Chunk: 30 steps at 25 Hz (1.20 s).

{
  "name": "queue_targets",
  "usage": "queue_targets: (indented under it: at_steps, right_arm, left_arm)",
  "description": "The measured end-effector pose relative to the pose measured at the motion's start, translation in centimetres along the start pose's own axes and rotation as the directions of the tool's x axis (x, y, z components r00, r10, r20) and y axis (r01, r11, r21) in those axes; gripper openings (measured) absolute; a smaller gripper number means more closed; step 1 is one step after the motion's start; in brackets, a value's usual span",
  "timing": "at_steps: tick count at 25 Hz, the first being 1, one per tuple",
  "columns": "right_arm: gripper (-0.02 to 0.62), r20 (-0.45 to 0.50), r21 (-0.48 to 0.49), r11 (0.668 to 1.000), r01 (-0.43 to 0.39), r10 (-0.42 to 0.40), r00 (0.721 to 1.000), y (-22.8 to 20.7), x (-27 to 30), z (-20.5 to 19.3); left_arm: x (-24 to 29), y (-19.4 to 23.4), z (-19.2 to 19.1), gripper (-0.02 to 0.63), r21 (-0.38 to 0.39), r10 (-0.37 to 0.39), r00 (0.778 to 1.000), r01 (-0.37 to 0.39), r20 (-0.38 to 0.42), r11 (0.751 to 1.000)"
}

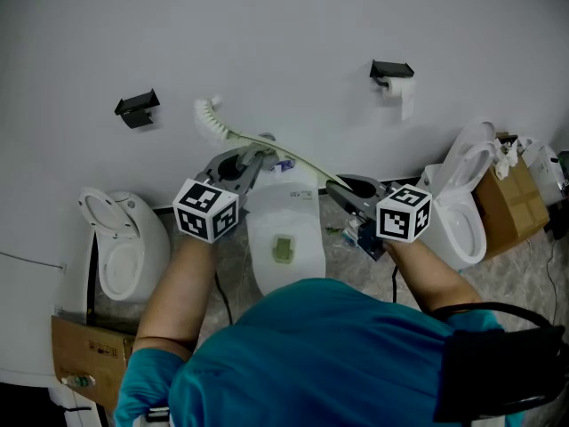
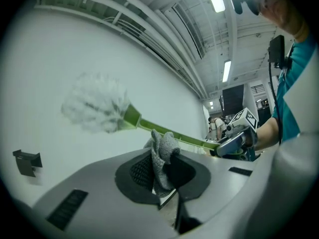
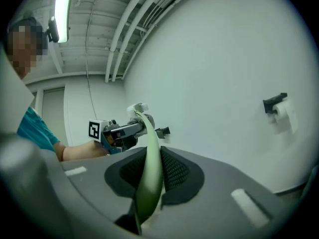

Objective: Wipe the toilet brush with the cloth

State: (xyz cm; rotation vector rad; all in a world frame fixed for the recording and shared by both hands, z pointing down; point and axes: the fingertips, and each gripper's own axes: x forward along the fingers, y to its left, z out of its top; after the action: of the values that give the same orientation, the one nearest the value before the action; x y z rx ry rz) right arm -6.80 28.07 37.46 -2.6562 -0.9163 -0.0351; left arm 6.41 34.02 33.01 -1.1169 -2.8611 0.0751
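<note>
A toilet brush with a white bristle head [image 1: 208,118] and a long pale green handle [image 1: 293,157] is held up in the air in front of the white wall. My right gripper [image 1: 342,188] is shut on the handle's lower end [image 3: 147,178]. My left gripper [image 1: 252,155] is shut on a small grey cloth [image 2: 162,156], and the cloth touches the green handle [image 2: 172,136] a little below the bristle head [image 2: 94,102]. In the right gripper view the left gripper [image 3: 130,129] sits far along the handle near the brush head [image 3: 135,107].
A white toilet tank [image 1: 283,229] stands right below the grippers. Two more toilets stand at the left [image 1: 120,243] and right [image 1: 462,207]. A toilet-paper holder [image 1: 393,74] and a black bracket [image 1: 137,107] hang on the wall. Cardboard boxes [image 1: 511,203] sit at the right.
</note>
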Motion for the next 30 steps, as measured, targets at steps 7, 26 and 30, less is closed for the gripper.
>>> queue_targets:
  at_steps: [7, 26, 30]
  right_arm:
    - [0.060, 0.086, 0.225, 0.954, -0.197, 0.182, 0.979, 2.3, 0.7, 0.6]
    - [0.060, 0.145, 0.384, 0.900, -0.204, 0.160, 0.976, 0.0, 0.2, -0.3]
    - [0.060, 0.158, 0.415, 0.886, -0.206, 0.153, 0.976, -0.1, 0.4, -0.4]
  left_arm:
    - [0.0, 0.5, -0.4, 0.037, -0.126, -0.013, 0.997, 0.023, 0.082, 0.992]
    - [-3.9, 2.4, 3.1, 0.037, -0.136, 0.045, 0.972, -0.014, 0.230, 0.991]
    - [-4.6, 1.6, 5.3, 0.037, -0.034, 0.035, 0.970, -0.028, 0.239, 0.999]
